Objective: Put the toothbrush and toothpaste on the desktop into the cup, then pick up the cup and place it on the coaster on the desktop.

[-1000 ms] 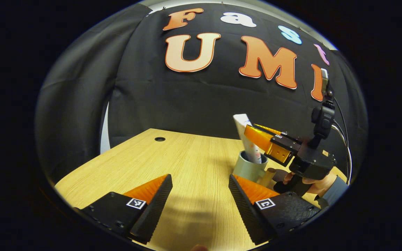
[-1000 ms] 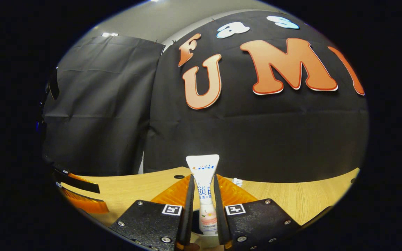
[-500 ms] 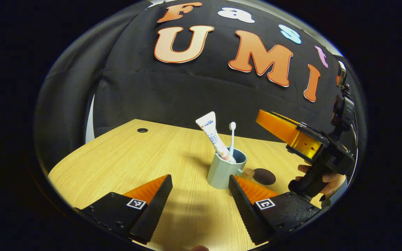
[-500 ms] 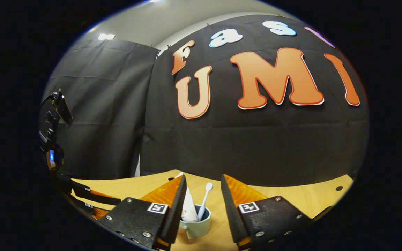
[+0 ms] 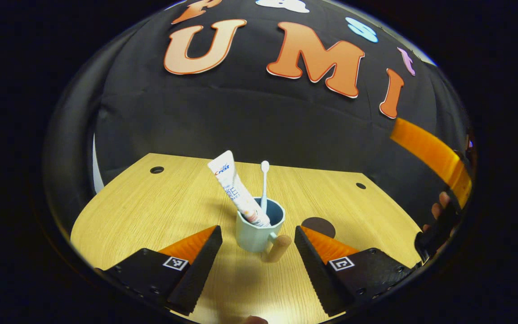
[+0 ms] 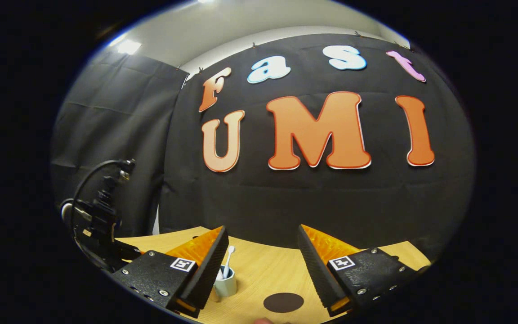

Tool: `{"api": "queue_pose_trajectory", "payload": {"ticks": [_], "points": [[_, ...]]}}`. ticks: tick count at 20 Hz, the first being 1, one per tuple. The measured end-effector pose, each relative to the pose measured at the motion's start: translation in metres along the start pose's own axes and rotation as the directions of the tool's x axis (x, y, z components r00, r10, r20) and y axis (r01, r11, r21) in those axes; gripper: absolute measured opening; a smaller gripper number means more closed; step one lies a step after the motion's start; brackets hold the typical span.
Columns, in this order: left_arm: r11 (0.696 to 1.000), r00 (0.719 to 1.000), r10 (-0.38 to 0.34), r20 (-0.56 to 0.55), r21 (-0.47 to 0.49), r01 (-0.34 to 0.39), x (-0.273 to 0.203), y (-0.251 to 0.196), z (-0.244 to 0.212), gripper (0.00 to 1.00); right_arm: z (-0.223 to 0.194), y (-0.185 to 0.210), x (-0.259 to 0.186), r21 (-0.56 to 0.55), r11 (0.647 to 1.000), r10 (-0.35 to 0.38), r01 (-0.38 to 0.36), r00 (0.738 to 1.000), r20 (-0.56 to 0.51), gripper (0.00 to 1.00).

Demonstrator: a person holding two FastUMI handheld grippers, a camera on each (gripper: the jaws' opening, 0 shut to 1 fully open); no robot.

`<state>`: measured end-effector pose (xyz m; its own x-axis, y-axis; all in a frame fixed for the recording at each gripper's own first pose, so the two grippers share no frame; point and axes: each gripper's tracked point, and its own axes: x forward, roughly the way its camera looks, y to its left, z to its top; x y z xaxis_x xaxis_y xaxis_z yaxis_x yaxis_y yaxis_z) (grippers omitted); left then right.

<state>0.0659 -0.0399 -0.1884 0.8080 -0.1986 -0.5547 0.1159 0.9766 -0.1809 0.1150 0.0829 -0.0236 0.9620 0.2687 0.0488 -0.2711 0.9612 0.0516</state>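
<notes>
Cup (image 5: 257,231) with toothpaste (image 5: 237,189) and toothbrush (image 5: 264,182) at frame centre on the surface (image 5: 160,211), coaster (image 5: 318,226) just right, left hand-held gripper (image 5: 255,252) wide and empty, right hand-held gripper (image 6: 263,265) wide and empty

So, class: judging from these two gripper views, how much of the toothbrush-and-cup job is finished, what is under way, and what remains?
Done: the toothbrush and toothpaste both stand in the cup. In hand: nothing; the left hand-held gripper is open facing the cup, and the right hand-held gripper is open above the desktop. Left: pick up the cup and set it on the dark coaster, which lies bare beside it.
</notes>
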Motion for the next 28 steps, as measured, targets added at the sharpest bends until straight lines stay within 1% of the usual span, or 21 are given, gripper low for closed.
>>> {"api": "queue_pose_trajectory", "payload": {"ticks": [2, 3, 4, 5, 6, 8, 10, 13, 16, 19, 21, 23, 24, 25, 26, 27, 28], "points": [[0.999, 0.997, 0.038, -0.063, 0.031, -0.036, 0.006, -0.004, -0.005, 0.97, 0.009, -0.012, -0.015, 0.0, 1.0, -0.018, 0.018, 1.0, 0.001, 0.92], [0.998, 0.995, 0.053, -0.083, 0.035, -0.05, 0.01, -0.006, -0.006, 0.97, 0.007, -0.022, -0.021, -0.009, 0.999, -0.046, 0.046, 0.999, -0.013, 0.93], [0.997, 0.99, 0.07, -0.12, 0.041, -0.066, 0.013, -0.007, -0.013, 0.97, 0.006, -0.029, -0.028, -0.014, 0.998, -0.057, 0.057, 0.998, -0.023, 0.93], [0.996, 0.985, 0.082, -0.153, 0.035, -0.077, 0.016, -0.009, -0.017, 0.97, 0.005, -0.035, -0.035, -0.016, 0.998, -0.068, 0.067, 0.997, -0.032, 0.99], [0.996, 0.978, 0.088, -0.188, 0.021, -0.086, 0.021, -0.01, -0.022, 0.97, 0.005, -0.04, -0.044, -0.014, 0.998, -0.069, 0.068, 0.997, -0.035, 0.94], [0.995, 0.961, 0.089, -0.261, -0.02, -0.098, 0.03, -0.014, -0.032, 0.97, 0.005, -0.049, -0.057, -0.006, 0.997, -0.076, 0.076, 0.996, -0.041, 0.94], [0.992, 0.94, 0.106, -0.323, -0.025, -0.12, 0.043, -0.016, -0.038, 0.98, 0.007, -0.057, -0.068, -0.003, 0.997, -0.082, 0.082, 0.996, -0.039, 0.94], [0.985, 0.912, 0.162, -0.376, 0.013, -0.169, 0.055, -0.014, -0.041, 0.98, 0.01, -0.065, -0.082, -0.008, 0.996, -0.084, 0.084, 0.996, -0.029, 0.94], [0.979, 0.881, 0.183, -0.436, 0.002, -0.202, 0.065, -0.017, -0.051, 0.97, 0.013, -0.067, -0.09, -0.015, 0.997, -0.08, 0.08, 0.997, -0.018, 0.94], [0.969, 0.859, 0.22, -0.462, 0.004, -0.246, 0.077, -0.011, -0.058, 0.97, 0.016, -0.062, -0.094, -0.003, 0.998, -0.062, 0.062, 0.998, -0.008, 0.94], [0.966, 0.846, 0.233, -0.479, 0.012, -0.259, 0.08, -0.01, -0.062, 0.97, 0.013, -0.062, -0.097, 0.0, 0.999, -0.049, 0.049, 0.999, -0.006, 0.94], [0.96, 0.833, 0.254, -0.491, 0.021, -0.28, 0.083, -0.005, -0.067, 0.93, 0.012, -0.062, -0.102, -0.003, 0.999, -0.046, 0.046, 0.999, -0.002, 0.94], [0.957, 0.828, 0.261, -0.496, 0.022, -0.289, 0.085, -0.003, -0.069, 0.86, 0.013, -0.061, -0.103, 0.001, 0.999, -0.045, 0.045, 0.999, 0.002, 0.89], [0.955, 0.822, 0.266, -0.503, 0.019, -0.297, 0.085, -0.002, -0.071, 0.83, 0.014, -0.059, -0.103, 0.007, 0.999, -0.041, 0.041, 0.999, 0.003, 0.94], [0.954, 0.819, 0.266, -0.509, 0.015, -0.301, 0.085, -0.003, -0.073, 0.76, 0.014, -0.058, -0.104, 0.013, 0.999, -0.037, 0.037, 0.999, 0.003, 0.94], [0.951, 0.816, 0.272, -0.509, 0.015, -0.307, 0.083, -0.003, -0.073, 0.75, 0.012, -0.055, -0.104, 0.017, 0.999, -0.029, 0.029, 1.0, 0.002, 0.94], [0.949, 0.809, 0.278, -0.517, 0.015, -0.316, 0.08, -0.004, -0.075, 0.71, 0.01, -0.055, -0.104, 0.018, 0.999, -0.03, 0.03, 1.0, -0.003, 0.94]]}}
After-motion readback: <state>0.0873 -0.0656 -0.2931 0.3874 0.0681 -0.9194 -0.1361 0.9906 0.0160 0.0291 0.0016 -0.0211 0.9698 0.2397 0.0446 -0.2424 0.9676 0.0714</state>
